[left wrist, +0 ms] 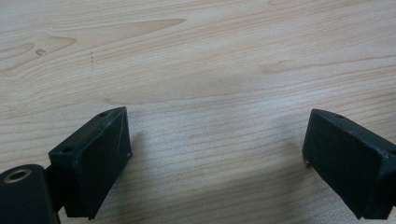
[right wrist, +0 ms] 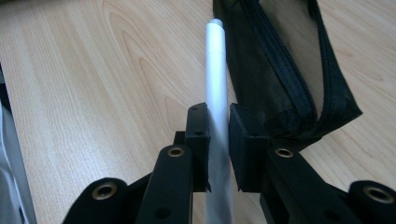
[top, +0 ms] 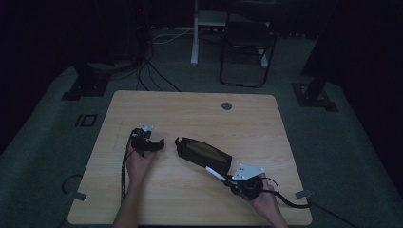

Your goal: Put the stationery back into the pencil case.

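Right tool point(right wrist: 218, 140) clamps white pen point(right wrist: 216, 79).

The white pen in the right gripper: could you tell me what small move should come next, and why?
Probably ease the white pen forward into the black mesh pouch. The right gripper is shut on it, its tip lies beside the unzipped opening, not yet inside. The left gripper is open over bare table.
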A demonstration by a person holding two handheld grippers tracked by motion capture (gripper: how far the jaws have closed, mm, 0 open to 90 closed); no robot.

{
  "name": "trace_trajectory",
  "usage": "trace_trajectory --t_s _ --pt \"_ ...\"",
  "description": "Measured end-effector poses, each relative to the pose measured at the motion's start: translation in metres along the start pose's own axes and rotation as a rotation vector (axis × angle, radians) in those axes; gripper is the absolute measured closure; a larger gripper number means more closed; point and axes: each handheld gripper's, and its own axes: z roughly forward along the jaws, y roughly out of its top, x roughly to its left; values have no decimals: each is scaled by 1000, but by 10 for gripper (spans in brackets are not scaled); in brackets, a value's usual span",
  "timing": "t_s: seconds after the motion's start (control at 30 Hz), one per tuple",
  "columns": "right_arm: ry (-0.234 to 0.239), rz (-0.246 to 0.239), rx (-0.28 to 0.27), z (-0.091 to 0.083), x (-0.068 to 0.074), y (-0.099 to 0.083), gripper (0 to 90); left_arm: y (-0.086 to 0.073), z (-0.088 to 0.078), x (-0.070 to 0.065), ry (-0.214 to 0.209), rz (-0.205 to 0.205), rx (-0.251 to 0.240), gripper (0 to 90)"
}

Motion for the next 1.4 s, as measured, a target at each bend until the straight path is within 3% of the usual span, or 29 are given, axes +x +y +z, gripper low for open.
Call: trace_trajectory --t_s 0.33,1.4 --pt "13 14 -27 -8 -2 2 789 0 0 0 0 0 0 81" --pt "-24 15 -65 -36 -10 11 789 0 0 0 0 0 0 81"
